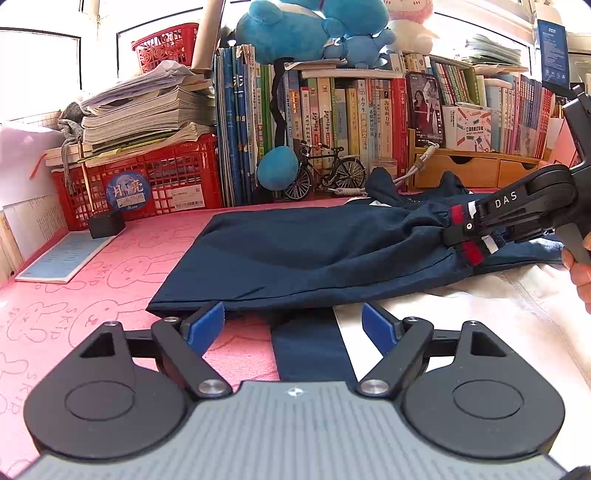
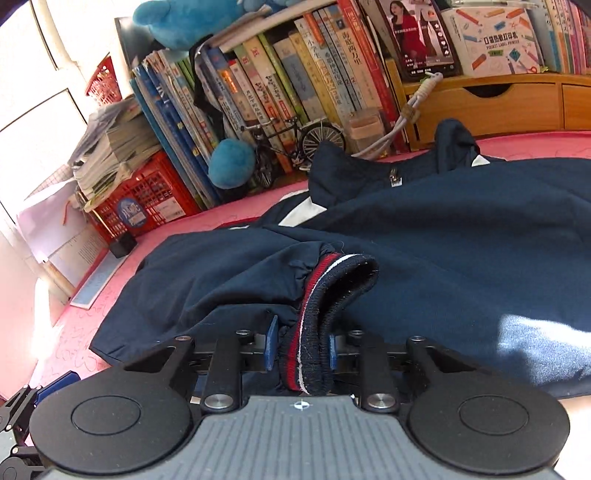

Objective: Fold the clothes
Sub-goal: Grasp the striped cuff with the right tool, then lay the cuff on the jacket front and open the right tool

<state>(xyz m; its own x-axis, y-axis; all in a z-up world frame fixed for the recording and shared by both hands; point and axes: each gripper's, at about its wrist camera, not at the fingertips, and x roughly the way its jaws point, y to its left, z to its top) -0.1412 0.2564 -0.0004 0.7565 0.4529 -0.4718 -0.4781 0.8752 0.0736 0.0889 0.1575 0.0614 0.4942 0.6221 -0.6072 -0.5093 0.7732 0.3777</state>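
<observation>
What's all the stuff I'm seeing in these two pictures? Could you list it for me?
jacket: one, navy, on the pink mat, cuff striped red and white
mat: one, pink, under everything
crates: two, red, back left
paper stack: one, on the lower crate
books: a long row, many colours, at the back
plush toys: several, blue, above the books
toy bicycle: one, dark, before the books
wooden drawers: one unit, back right
left gripper: open, empty
right gripper: shut on the cuff
hand: one, far right
</observation>
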